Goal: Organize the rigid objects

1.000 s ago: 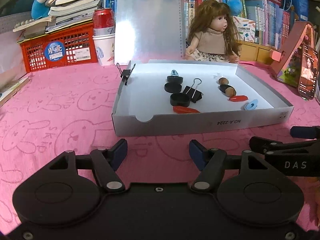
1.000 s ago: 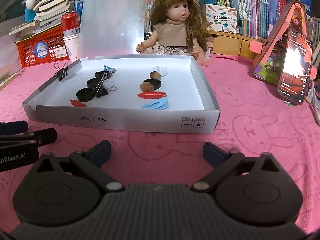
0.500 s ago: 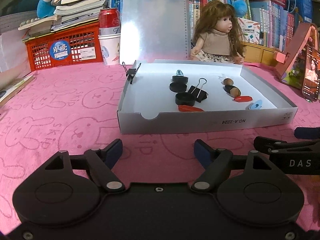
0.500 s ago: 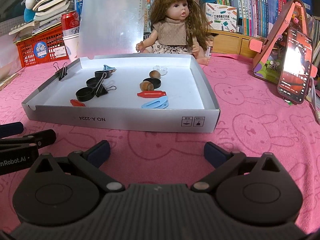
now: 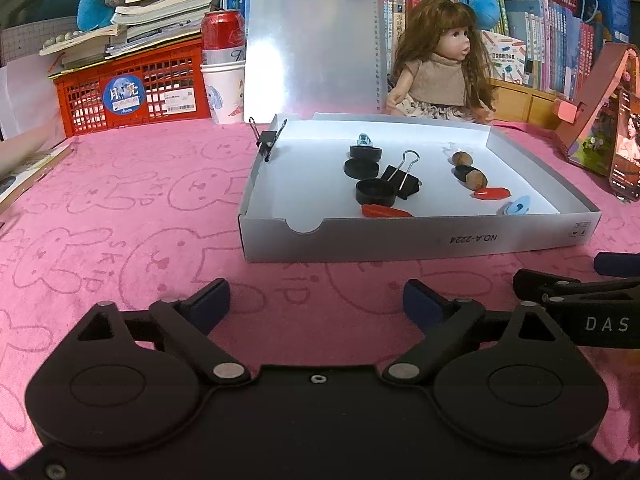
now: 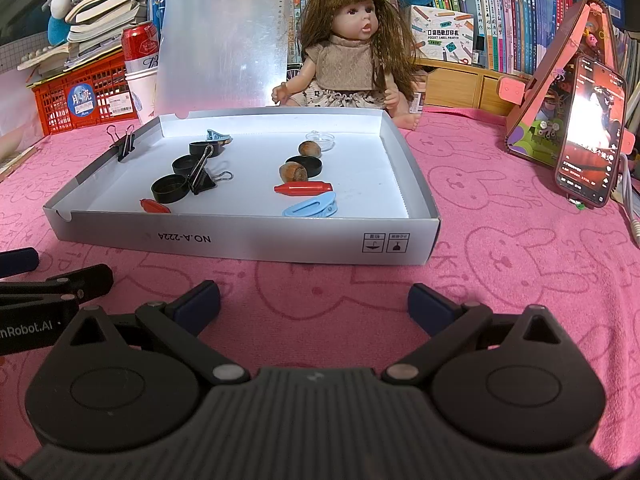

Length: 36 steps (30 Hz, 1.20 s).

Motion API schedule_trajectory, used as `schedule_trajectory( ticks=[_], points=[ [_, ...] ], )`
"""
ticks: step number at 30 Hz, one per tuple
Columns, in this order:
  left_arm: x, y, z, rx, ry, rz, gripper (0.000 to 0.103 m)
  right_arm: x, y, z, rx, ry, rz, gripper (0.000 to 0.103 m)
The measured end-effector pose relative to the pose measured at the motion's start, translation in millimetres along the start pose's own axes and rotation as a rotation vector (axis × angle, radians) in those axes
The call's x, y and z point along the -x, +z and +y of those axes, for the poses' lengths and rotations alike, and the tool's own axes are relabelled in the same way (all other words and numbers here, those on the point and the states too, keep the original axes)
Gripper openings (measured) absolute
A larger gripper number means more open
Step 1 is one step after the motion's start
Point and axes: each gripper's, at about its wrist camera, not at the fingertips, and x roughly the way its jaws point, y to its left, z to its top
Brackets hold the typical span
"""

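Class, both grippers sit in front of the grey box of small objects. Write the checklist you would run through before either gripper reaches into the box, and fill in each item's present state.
1. Left gripper open, jaws holding nothing: ok.
2. Right gripper open, jaws holding nothing: ok.
3. Grey box open, lid standing up behind it: ok.
4. Objects in plain view: black caps, nuts, red clip, blue clip: ok.
5. Large binder clip apart from its neighbours: not ok, it leans against a cap.
6. Small binder clip loose on the box wall: cannot tell.
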Motion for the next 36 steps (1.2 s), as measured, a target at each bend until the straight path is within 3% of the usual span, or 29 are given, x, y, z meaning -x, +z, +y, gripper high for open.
schedule_trajectory(
  ticks=[16,36],
  points=[
    [-2.2,0.0,-0.4,0.002,0.01,0.013,0.103,0.1,0.7,-0.5,0.0,0.0,0.001,0.103],
    [-2.3,-0.1,-0.5,0.002,0.01,0.012,0.103,0.0,0.7,-0.6,0.0,0.001,0.0,0.103]
  ],
)
